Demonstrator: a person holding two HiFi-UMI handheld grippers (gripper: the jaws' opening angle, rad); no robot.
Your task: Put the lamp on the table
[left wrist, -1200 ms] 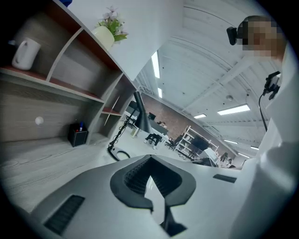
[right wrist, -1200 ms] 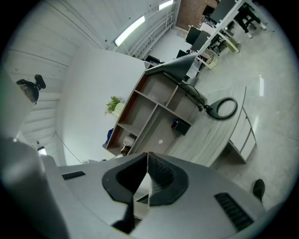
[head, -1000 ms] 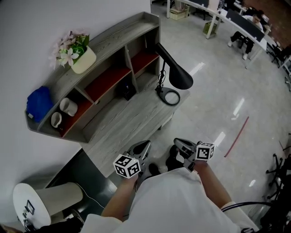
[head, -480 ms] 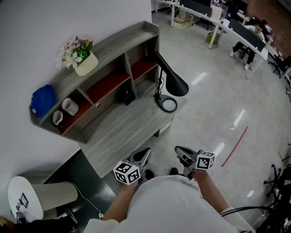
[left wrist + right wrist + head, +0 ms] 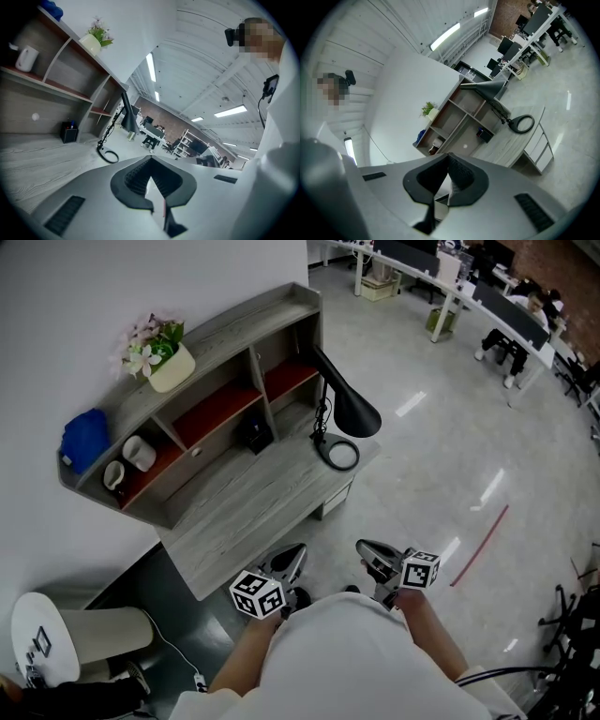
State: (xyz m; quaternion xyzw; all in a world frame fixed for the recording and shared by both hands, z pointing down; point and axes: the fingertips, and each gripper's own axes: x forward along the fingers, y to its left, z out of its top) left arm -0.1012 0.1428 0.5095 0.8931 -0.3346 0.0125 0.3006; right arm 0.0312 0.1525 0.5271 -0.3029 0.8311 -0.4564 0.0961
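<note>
Already the black desk lamp (image 5: 352,407) stands at the right end of the desk worktop (image 5: 246,512). The left gripper (image 5: 292,555) and right gripper (image 5: 368,550), jaws closed and empty, hang well apart from it. The task seems finished, so I think no further grasp is needed.

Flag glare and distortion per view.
Head view: ceiling-light glare streaks on the glossy floor. Left gripper view: heavy fisheye, dark corners, shelf lines bowed. Right gripper view: same fisheye vignette; lamp sharp.
</note>
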